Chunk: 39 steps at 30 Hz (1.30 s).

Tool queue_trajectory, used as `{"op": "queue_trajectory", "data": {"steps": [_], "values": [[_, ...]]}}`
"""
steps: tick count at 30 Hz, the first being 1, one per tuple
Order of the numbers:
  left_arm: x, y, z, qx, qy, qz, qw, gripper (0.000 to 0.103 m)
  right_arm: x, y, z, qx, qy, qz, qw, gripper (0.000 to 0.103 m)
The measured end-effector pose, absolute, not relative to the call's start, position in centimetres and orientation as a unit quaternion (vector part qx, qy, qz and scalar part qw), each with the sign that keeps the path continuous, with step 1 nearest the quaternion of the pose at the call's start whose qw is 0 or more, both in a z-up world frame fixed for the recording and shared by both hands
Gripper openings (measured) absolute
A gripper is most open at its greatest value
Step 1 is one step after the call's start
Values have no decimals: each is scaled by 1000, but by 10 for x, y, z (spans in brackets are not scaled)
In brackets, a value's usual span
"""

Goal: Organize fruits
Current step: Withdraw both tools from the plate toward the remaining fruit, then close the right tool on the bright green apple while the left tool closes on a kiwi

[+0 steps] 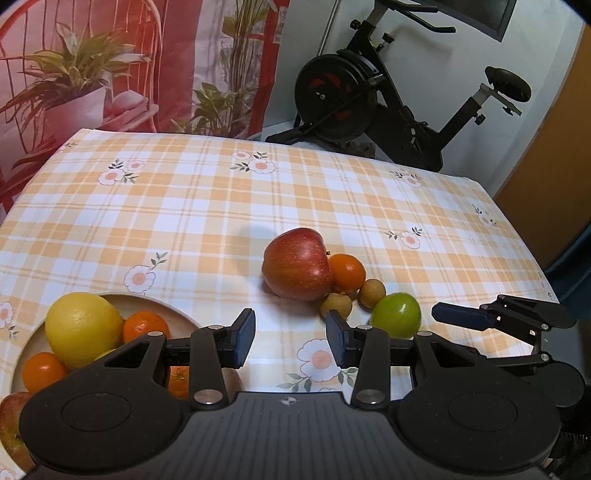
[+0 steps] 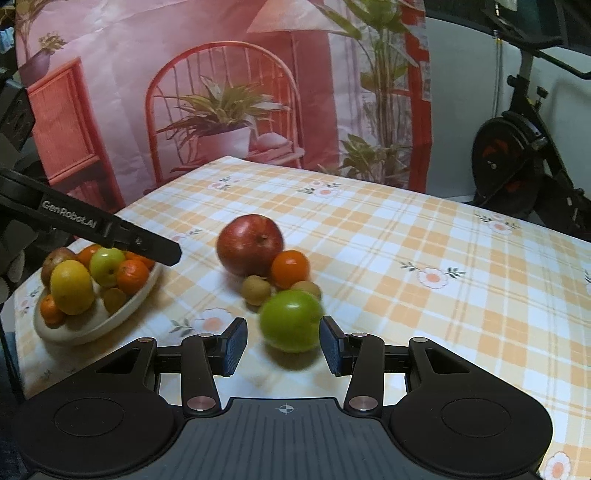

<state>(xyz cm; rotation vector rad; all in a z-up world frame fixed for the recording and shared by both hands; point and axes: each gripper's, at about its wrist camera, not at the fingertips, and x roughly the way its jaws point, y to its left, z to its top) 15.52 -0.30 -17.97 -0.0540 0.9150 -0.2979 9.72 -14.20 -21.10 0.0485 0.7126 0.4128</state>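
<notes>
right gripper (image 2: 283, 341) jaws apart, green fruit (image 2: 290, 320) seemingly ungripped | left gripper (image 1: 291, 341) apart, empty | bowl (image 2: 122, 308) at table's (image 2: 406, 258) left edge part-filled | five fruits left

Table (image 1: 258, 192) covered by orange-and-white plaid cloth with small flower prints, fills the centre and lower frame of both views. Behind it, upper left in the left wrist view, hangs a printed backdrop (image 2: 221, 92): pink wall, red rattan chair, potted plants, a lampshade. Upper right, a black exercise bike (image 1: 388, 99) stands against a white wall (image 1: 461, 66), flywheel with red accents, saddle to the right. Orange-brown panel (image 1: 554, 155) at far right edge. Dark screen corner (image 1: 480, 14) at top. Light is soft, indoor.
</notes>
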Motion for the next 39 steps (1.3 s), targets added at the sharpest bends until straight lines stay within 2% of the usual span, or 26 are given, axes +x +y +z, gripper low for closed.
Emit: {"op": "queue_trajectory", "data": {"steps": [21,39], "values": [[170,-10,-191,-25,451,-148,880,45,125,-133,-230,33,360,219,906,43],[185,-44,-216,-23,468,-160,869,45,111,-158,-229,41,353,208,911,42]]}}
